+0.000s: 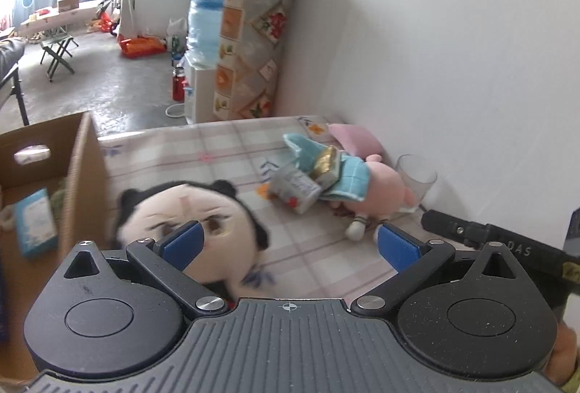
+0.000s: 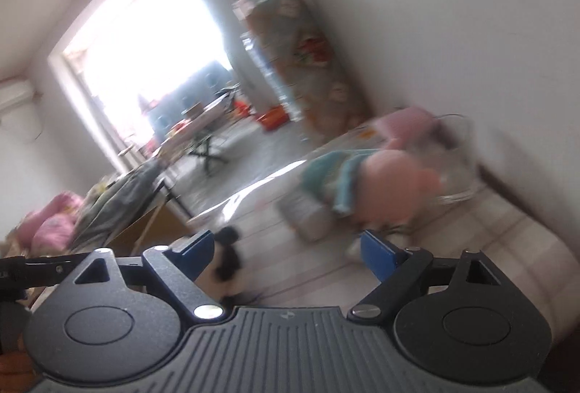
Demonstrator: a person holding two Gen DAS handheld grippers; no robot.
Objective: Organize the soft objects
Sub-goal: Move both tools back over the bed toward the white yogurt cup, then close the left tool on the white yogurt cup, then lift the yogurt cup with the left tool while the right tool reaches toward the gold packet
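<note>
I have the left gripper [image 1: 288, 242] with its fingers spread wide, holding nothing. A black-haired plush head [image 1: 188, 212] lies on the checked worktop [image 1: 224, 146] just ahead of my left finger, beside the cardboard box [image 1: 81, 175]. Farther back, near the wall, a pink plush [image 1: 380, 186] in teal cloth lies by a glass [image 1: 415, 175]. My right gripper [image 2: 288, 251] is open too; that view is blurred, with the pink plush [image 2: 391, 186] ahead.

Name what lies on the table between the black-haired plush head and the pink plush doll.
In the left wrist view, a small grey carton lies tipped between the black-haired plush head and the pink plush doll, under a teal cloth; the rest is bare checked tablecloth.
</note>
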